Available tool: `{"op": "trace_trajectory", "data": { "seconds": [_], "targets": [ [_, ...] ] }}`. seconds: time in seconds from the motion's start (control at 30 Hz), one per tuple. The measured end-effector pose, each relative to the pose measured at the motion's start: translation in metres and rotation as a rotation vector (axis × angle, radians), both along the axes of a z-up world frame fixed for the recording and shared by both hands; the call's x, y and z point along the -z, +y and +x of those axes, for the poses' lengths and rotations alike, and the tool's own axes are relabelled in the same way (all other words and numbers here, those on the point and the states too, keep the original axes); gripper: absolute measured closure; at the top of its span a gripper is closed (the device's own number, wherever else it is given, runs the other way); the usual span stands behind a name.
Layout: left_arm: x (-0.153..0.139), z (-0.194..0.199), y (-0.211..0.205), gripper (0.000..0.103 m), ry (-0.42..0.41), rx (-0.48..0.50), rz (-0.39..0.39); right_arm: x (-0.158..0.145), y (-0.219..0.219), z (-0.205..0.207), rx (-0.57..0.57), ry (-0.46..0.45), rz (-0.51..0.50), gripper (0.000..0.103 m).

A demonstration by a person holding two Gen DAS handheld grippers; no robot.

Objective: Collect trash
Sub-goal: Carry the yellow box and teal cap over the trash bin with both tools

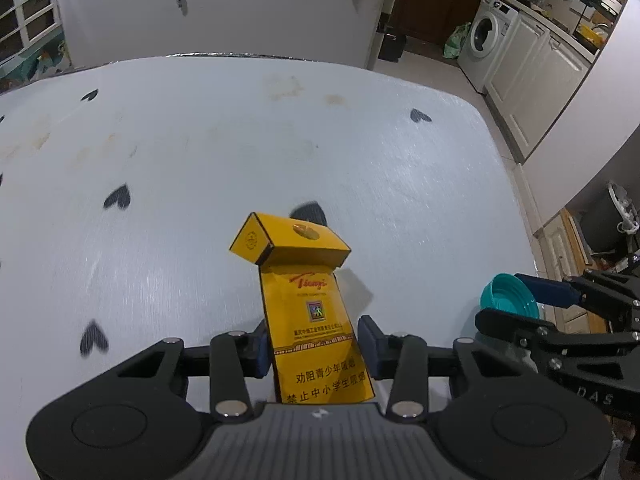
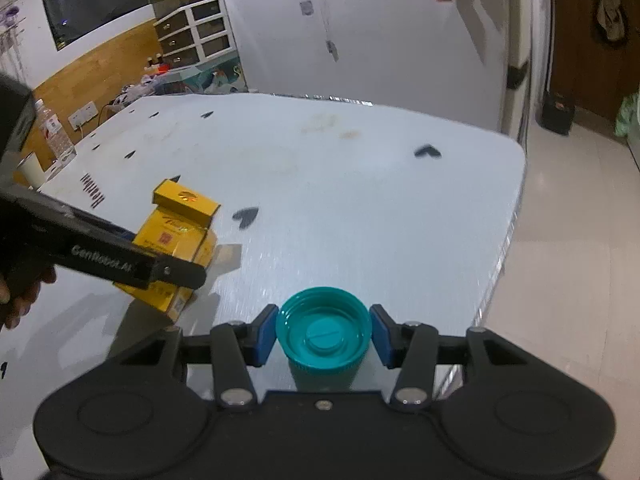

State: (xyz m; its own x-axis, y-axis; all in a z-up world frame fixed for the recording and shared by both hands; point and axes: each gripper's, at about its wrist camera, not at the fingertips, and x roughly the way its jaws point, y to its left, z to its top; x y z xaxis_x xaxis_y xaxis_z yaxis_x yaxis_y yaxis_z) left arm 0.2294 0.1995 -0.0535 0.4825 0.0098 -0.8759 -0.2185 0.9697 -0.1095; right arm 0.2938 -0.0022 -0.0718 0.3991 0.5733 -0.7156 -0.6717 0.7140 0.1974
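A pale blue surface (image 1: 280, 152) printed with small black hearts is seen from above by two handheld claws. Most of it lies bare ahead of both claws, with faint brown stains near its far edge. The far edge is met by a white wall; the right edge is rounded at its corner and drops to a light tiled floor (image 2: 568, 240), where open room is left beside the surface. Beyond that, white cabinets and a washing machine (image 1: 486, 36) are seen.

A yellow cigarette pack (image 1: 312, 320) with its flip lid tipped open is pinched by the left claw (image 1: 316, 344). The pack stands lengthwise between the blue pads, which are pressed against its two sides, and its lid end points away from the claw, over the surface. In the right wrist view the same pack (image 2: 176, 240) is seen to the left, partly covered by the left claw's black arm, with a person's fingers (image 2: 20, 292) at the picture's edge.

A teal bottle cap (image 2: 324, 332), hollow side up, is clamped by the right claw (image 2: 324, 336), one blue pad touching each side. The cap is held near the surface's right edge, well apart from the pack.
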Motion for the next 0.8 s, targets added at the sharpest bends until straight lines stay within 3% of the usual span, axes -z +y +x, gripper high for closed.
{"op": "trace_trajectory", "data": {
  "seconds": [0.53,0.8],
  "targets": [
    [-0.036,-0.047,-0.046,0.063,-0.076,0.03,0.105,-0.031,-0.039,-0.038,0.086,-0.013,0.012,0.053],
    [-0.053,-0.059,-0.068,0.063,-0.119,0.021,0.112,-0.051,-0.062,-0.052,0.127,-0.038,0.026,0.053]
  ]
}}
